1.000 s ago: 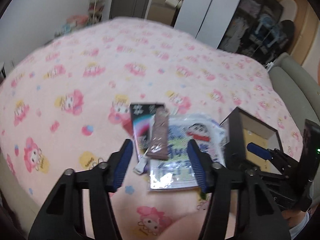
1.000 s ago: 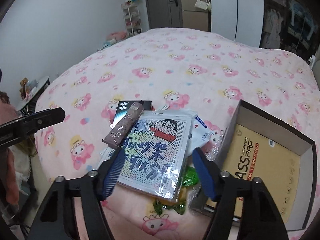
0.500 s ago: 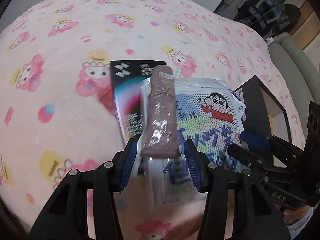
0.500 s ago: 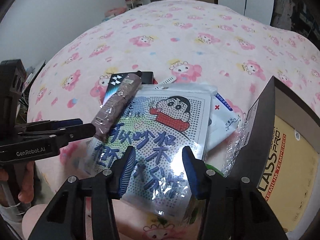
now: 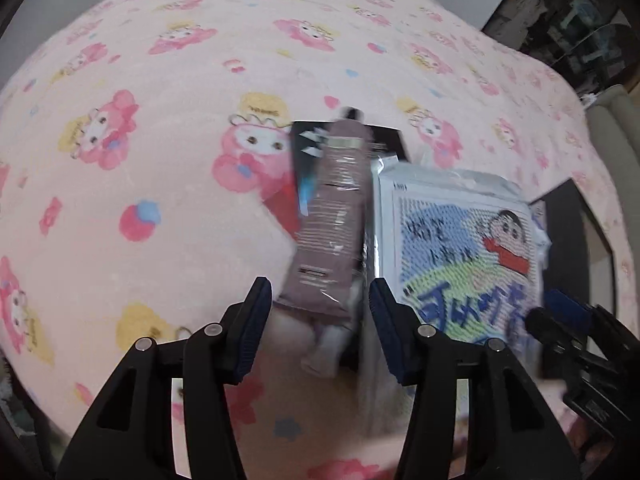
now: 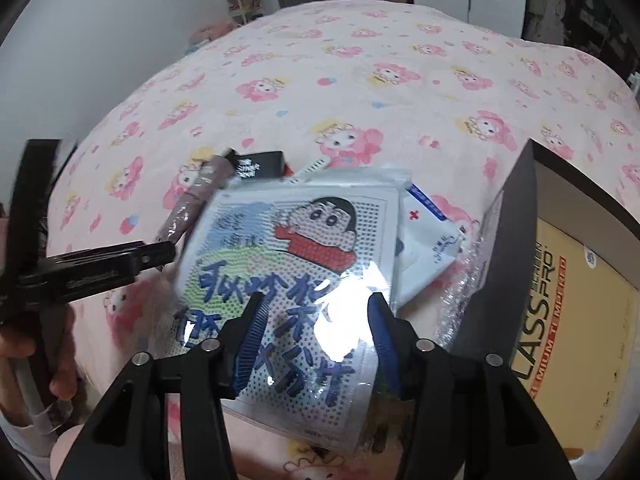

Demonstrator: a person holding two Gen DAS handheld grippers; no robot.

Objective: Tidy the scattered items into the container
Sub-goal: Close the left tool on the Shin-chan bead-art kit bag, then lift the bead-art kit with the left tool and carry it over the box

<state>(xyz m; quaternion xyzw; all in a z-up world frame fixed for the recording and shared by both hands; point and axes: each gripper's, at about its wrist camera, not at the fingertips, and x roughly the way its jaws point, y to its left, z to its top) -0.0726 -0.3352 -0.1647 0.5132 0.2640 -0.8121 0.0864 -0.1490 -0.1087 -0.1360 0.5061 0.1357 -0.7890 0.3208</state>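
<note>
A mauve tube (image 5: 334, 216) lies on a black packet (image 5: 308, 168) on the pink bed. My left gripper (image 5: 318, 300) is open with the tube's near end between its fingers. A clear bag with a cartoon bead picture (image 6: 288, 264) lies beside the tube; it also shows in the left wrist view (image 5: 460, 248). My right gripper (image 6: 314, 320) is open just over the bag's near half. The open black box (image 6: 560, 272) with a tan printed bottom stands to the right. The tube (image 6: 192, 204) and the left gripper's finger (image 6: 112, 260) show at the left of the right wrist view.
A white sachet (image 6: 428, 248) and crinkled clear wrap (image 6: 464, 296) lie between the bag and the box. A white strip (image 6: 308, 170) pokes out behind the bag. The pink cartoon blanket (image 5: 160, 120) stretches away. Wardrobes and shelves stand beyond.
Both grippers have moved forward and down. The left gripper's fingers now flank the tube's near end. The right gripper has come lower over the cartoon bag.
</note>
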